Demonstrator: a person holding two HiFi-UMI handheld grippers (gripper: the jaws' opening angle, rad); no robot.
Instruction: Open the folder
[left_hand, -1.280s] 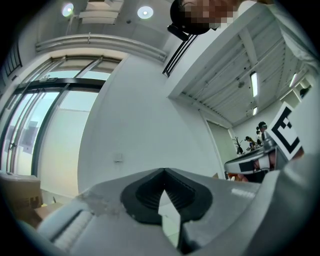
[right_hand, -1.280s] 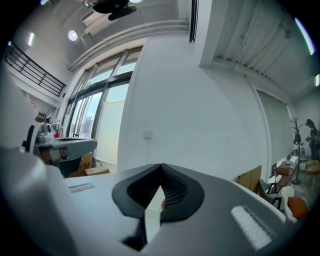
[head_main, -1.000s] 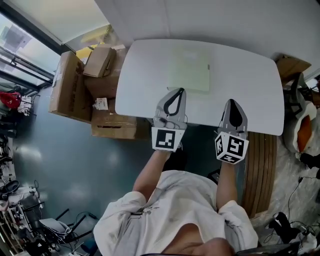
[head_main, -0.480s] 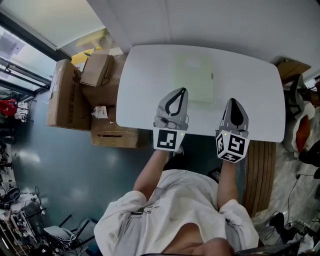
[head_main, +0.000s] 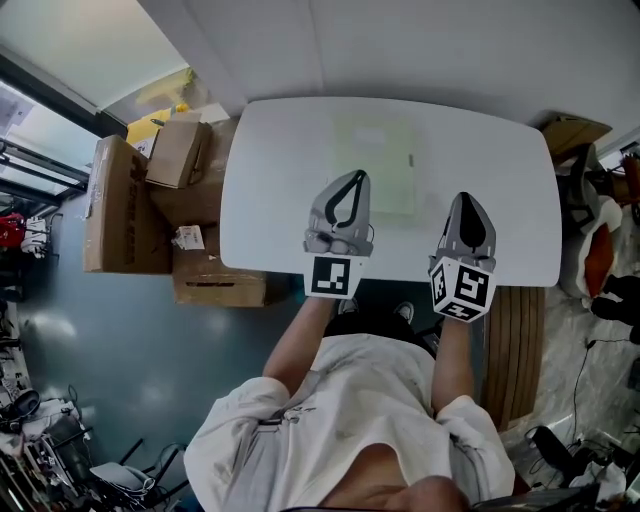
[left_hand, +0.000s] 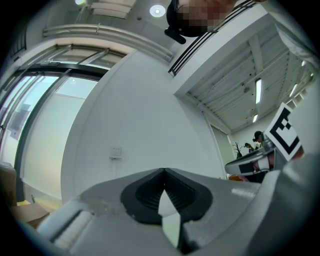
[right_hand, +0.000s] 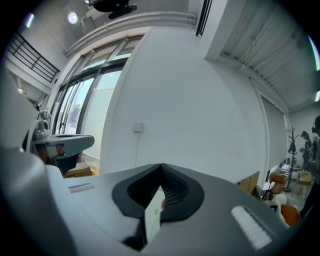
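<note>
A pale green folder (head_main: 380, 155) lies shut and flat on the white table (head_main: 270, 180), toward the far middle. My left gripper (head_main: 352, 176) is shut with nothing in it. It hovers with its tip over the folder's near left part. My right gripper (head_main: 468, 198) is shut and empty too, and hovers over bare table to the right of the folder. In the left gripper view the left gripper (left_hand: 164, 170) points at a white wall. The right gripper (right_hand: 161, 165) does the same in the right gripper view. Neither of those views shows the folder.
Several cardboard boxes (head_main: 125, 205) are stacked on the floor left of the table. A slatted wooden panel (head_main: 515, 335) stands by the table's near right corner, with a chair (head_main: 585, 215) beyond it. A white wall runs behind the table.
Both grippers have moved forward over the table toward the folder, still shut. The table's near edge now lies under their bases. The folder has not moved.
</note>
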